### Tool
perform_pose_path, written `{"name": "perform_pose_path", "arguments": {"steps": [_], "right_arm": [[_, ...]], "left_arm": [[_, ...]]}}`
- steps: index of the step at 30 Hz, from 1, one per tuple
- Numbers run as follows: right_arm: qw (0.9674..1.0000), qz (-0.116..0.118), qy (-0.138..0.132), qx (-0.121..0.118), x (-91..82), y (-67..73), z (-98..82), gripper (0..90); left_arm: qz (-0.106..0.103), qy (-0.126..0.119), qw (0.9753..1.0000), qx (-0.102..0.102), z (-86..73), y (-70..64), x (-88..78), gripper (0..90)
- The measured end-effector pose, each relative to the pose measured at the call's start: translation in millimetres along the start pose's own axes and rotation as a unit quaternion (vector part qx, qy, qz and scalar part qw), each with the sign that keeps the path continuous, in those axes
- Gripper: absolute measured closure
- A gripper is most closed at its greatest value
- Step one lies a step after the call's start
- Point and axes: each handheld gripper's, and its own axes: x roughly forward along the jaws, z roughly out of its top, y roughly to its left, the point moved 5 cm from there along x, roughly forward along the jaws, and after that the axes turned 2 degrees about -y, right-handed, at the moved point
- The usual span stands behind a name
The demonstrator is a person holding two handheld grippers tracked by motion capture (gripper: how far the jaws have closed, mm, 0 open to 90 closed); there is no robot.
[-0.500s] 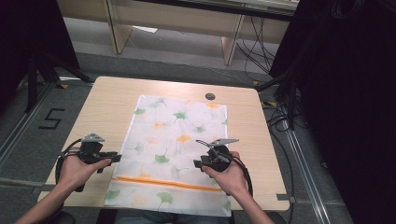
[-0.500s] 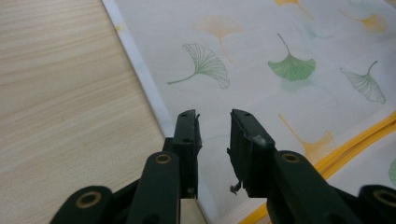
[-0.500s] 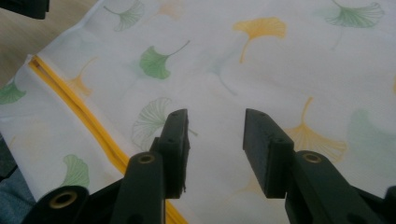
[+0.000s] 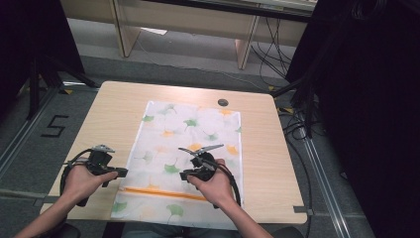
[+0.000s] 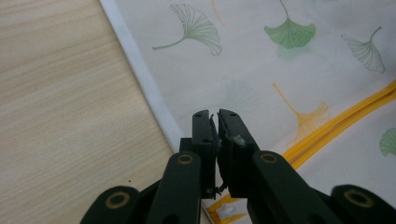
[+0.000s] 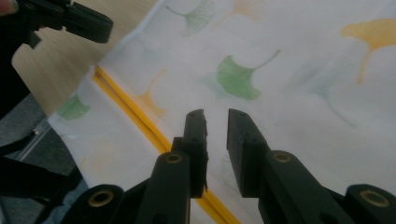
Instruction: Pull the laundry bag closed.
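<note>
The risk I see is a missed pinch: the cloth (image 4: 185, 148) lies flat against the worktop (image 4: 267, 148), so fingers closing too high would slide off, and an uneven pull would skew it. It is white, printed with green and orange ginkgo leaves, with an orange stripe (image 4: 163, 193) near the person's end, which hangs over the edge. The left gripper (image 5: 215, 135) hovers at the cloth's left hem, fingers nearly together, holding nothing. The right gripper (image 6: 215, 126) hangs over the print, fingers slightly apart, empty.

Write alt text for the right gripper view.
The right gripper hovers with its jaws slightly apart, nothing between them, over a white cloth printed with ginkgo leaves and a yellow stripe. The left gripper shows top left.
</note>
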Motion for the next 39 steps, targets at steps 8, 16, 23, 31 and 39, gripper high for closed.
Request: {"name": "perform_pose_path", "arguments": {"steps": [8,16,23,31,39], "right_arm": [[0.9985,0.043,0.017,0.031,28.2,34.1,12.6,79.0],[0.9958,0.074,0.037,0.039,57.7,59.3,28.2,76.2],[0.9937,0.089,0.059,0.033,83.8,80.1,34.7,75.3],[0.9888,0.103,0.099,0.045,108.3,97.6,34.4,74.3],[0.9881,0.108,0.099,0.047,116.4,100.0,32.6,74.4]], "left_arm": [[0.007,0.034,0.9994,-0.004,-2.6,-2.1,0.6,85.2],[0.013,0.065,0.9977,-0.014,-9.9,6.1,-1.5,85.5],[0.006,0.087,0.9961,-0.010,-13.8,10.4,-2.0,85.0],[-0.001,0.099,0.9950,-0.015,-14.7,14.4,-1.0,84.4],[0.001,0.110,0.9938,-0.013,-16.7,14.3,3.1,85.9]]}}
